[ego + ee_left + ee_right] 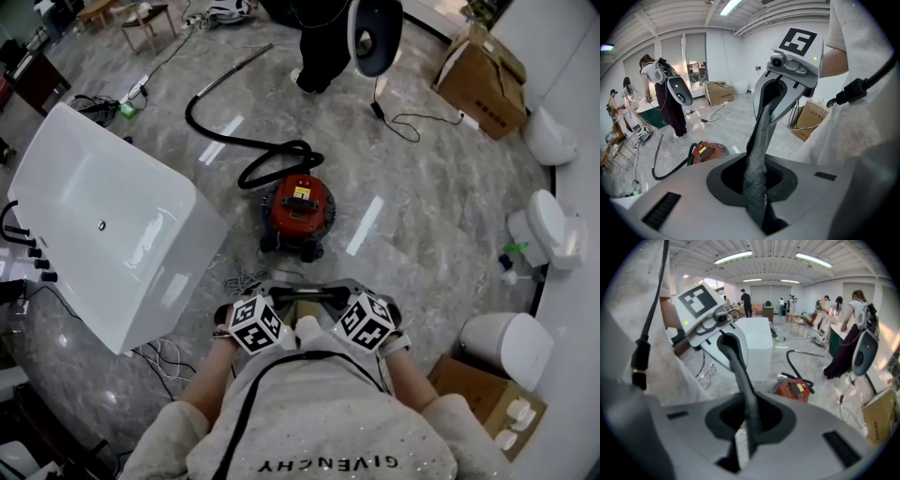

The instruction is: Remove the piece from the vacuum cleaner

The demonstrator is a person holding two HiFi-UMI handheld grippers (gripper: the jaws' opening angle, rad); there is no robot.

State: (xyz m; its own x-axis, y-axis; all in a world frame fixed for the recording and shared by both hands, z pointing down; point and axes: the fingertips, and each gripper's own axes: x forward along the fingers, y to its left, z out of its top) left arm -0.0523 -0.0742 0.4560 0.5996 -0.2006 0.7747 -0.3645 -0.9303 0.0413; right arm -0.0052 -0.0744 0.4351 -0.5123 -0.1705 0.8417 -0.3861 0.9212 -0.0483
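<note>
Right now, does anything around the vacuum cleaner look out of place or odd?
The red vacuum cleaner stands upright, but its black hose and metal wand sprawl loose across the floor. A tangle of loose cables lies just in front of it. No damage or spill shows.

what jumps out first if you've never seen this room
The red vacuum cleaner sits mid-floor on the grey marble, and its black hose loops away toward the upper left. Next comes the big white bathtub at the left, then the white toilets lined along the right wall.
</note>
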